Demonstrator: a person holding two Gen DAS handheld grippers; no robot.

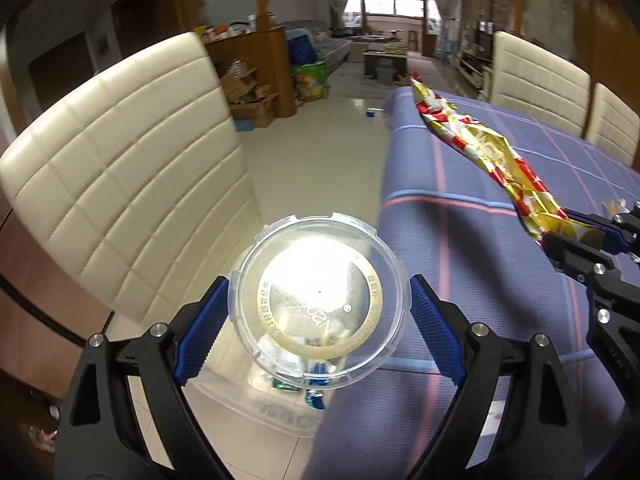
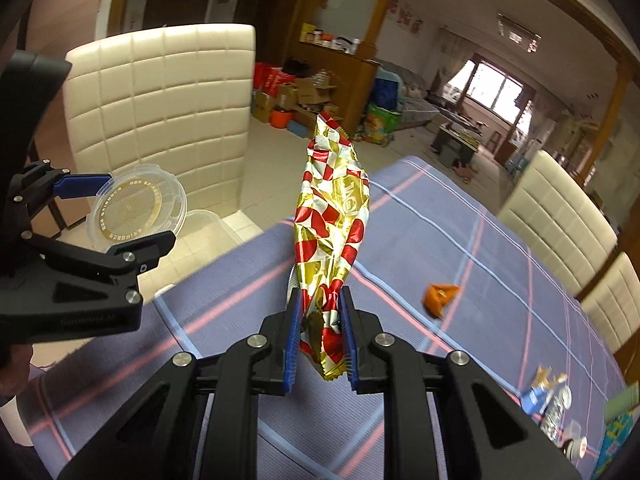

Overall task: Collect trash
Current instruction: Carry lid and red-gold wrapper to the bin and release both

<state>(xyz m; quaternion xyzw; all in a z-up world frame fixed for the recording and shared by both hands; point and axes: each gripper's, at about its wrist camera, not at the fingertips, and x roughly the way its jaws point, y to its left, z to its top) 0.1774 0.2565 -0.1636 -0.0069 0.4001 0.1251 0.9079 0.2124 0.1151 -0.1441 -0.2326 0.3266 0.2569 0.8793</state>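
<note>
Left gripper (image 1: 320,312) clamped on clear round lid (image 1: 320,304) beyond tablecloth's (image 2: 440,240) left edge, over clear bin (image 1: 280,404); right gripper (image 2: 320,340) pinching red-gold wrapper (image 2: 332,216) above cloth; orange scrap (image 2: 438,298) lying mid-cloth; cream chair (image 2: 160,120) behind.

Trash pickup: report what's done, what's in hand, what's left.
Done: the clear bin beside the table already holds a few scraps. In hand: the left gripper holds its lid off; the right gripper grips a red-and-gold wrapper. Left: the orange scrap and small packets on the tablecloth.
</note>
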